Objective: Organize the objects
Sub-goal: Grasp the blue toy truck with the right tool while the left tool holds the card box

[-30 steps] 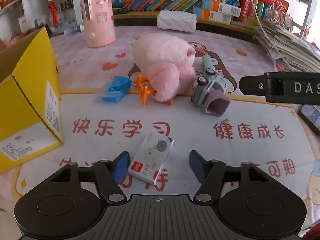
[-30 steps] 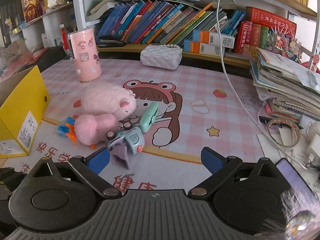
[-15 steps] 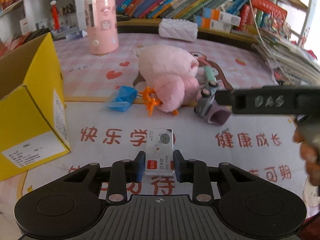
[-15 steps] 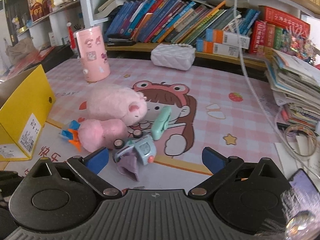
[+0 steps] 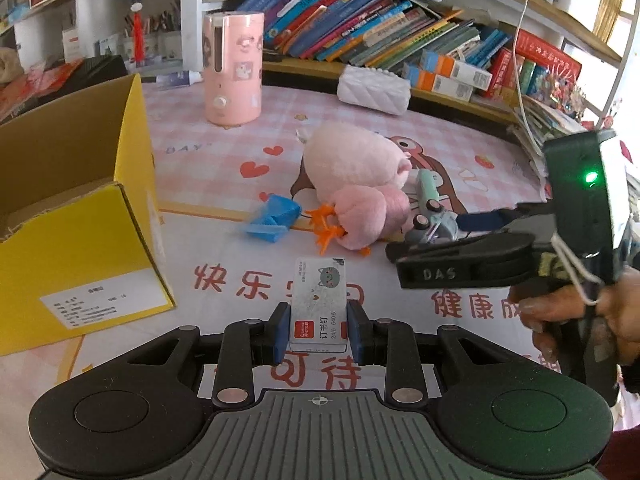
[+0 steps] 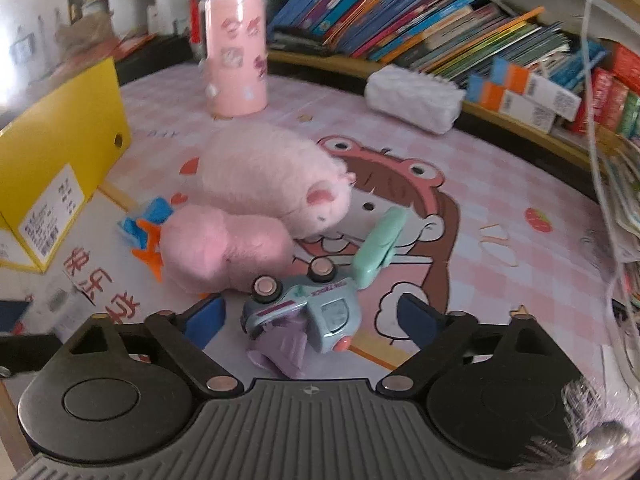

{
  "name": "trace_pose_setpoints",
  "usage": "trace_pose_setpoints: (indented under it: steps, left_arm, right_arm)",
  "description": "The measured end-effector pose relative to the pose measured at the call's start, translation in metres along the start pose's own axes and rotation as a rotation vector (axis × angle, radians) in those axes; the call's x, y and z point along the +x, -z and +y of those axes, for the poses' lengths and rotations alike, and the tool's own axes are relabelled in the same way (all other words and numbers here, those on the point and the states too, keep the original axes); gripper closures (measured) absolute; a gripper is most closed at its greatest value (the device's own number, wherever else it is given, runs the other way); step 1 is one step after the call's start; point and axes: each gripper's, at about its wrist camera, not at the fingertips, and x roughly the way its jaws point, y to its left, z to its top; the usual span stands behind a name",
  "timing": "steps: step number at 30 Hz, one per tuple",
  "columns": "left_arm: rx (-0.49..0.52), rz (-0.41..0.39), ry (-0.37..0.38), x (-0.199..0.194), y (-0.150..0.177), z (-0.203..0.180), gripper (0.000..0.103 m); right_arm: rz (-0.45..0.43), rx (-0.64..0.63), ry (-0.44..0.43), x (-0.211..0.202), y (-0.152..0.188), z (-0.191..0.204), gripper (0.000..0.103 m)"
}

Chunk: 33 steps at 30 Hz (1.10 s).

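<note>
Left gripper [image 5: 319, 332]: you've got it clamped on the staple box [image 5: 318, 308], lifted off the mat [image 5: 460, 300].
Right gripper [image 6: 310, 316]: your jaws have just been narrowing but stand apart, the toy car [image 6: 304, 308] on its side between them, untouched.
Yellow box [image 5: 80, 240]: open, on your left.
Pink plush toy [image 5: 356, 184]: mid-mat, just beyond the car.

The yellow box [image 5: 80, 216] is matt corrugated cardboard with a paper label. The pink plush toy [image 5: 356, 172] looks fluffy cloth. The staple box [image 5: 318, 304] is smooth printed card. The toy car [image 6: 304, 312] seems glossy plastic, though blurred. The table mat [image 5: 460, 152] is smooth and faintly shiny.
</note>
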Motion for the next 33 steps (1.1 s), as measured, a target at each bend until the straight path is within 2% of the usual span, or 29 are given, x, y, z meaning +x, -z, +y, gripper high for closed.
trace_pose_setpoints:
  steps: [3, 4, 5, 10, 21, 28, 33]
  left_arm:
    - [0.006, -0.012, 0.011, -0.004, 0.0, 0.001, 0.075]
    - [0.007, -0.015, 0.013, -0.005, 0.0, 0.001, 0.075]
    - [0.007, -0.017, 0.015, -0.006, 0.0, 0.002, 0.075]
    - [0.008, -0.034, 0.029, -0.014, 0.002, 0.004, 0.075]
    - [-0.021, -0.081, 0.066, -0.042, 0.013, 0.025, 0.075]
    - [-0.037, -0.103, 0.077, -0.066, 0.029, 0.048, 0.075]
    - [-0.051, -0.104, 0.069, -0.084, 0.043, 0.069, 0.075]
  right_arm:
    - [0.025, -0.01, -0.008, 0.004, 0.003, 0.0, 0.03]
    - [0.017, -0.002, -0.02, 0.004, 0.004, -0.001, 0.039]
    - [0.013, 0.005, -0.034, 0.003, 0.004, -0.001, 0.043]
    - [0.002, 0.029, -0.009, -0.007, 0.002, 0.003, 0.043]
    - [0.014, 0.253, -0.014, -0.077, 0.002, 0.026, 0.043]
    - [0.023, 0.236, 0.015, -0.102, 0.018, 0.065, 0.043]
    - [0.038, 0.215, 0.003, -0.111, 0.027, 0.096, 0.043]
